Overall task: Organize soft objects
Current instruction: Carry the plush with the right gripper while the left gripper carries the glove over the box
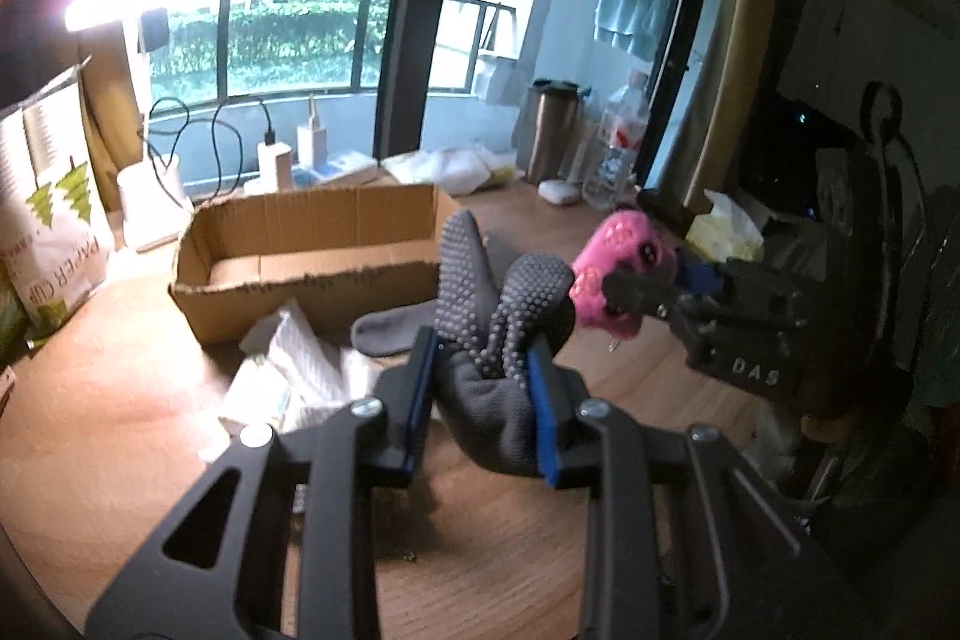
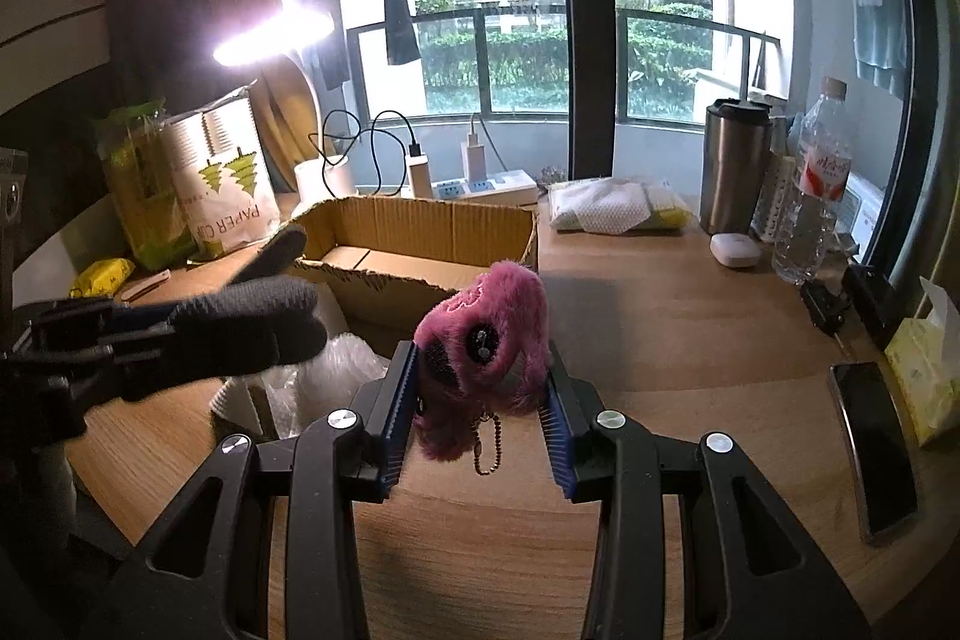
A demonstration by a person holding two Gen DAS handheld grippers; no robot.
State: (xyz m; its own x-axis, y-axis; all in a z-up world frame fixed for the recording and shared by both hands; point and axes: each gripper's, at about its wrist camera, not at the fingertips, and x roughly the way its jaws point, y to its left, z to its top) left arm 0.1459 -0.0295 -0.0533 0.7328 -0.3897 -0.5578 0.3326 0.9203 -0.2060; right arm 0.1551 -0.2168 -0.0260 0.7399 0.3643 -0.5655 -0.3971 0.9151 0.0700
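Observation:
My left gripper (image 1: 483,376) is shut on a grey dotted glove (image 1: 492,334), held up above the wooden table (image 1: 120,382); its fingers stick up and forward. From the right wrist view the same glove (image 2: 252,325) shows at the left, in the left gripper (image 2: 150,334). My right gripper (image 2: 480,388) is shut on a pink furry plush keychain (image 2: 486,340) whose bead chain hangs below. That plush (image 1: 606,280) appears at the right of the left wrist view, in the right gripper (image 1: 636,298). An open cardboard box (image 1: 312,250) (image 2: 420,244) stands behind both.
White plastic-wrapped packets (image 1: 288,376) lie in front of the box. A paper cup bag (image 2: 222,184), a power strip (image 2: 486,187), a steel tumbler (image 2: 735,166), a water bottle (image 2: 810,196), a tissue pack (image 2: 918,370) and a phone (image 2: 876,466) stand around the table edges.

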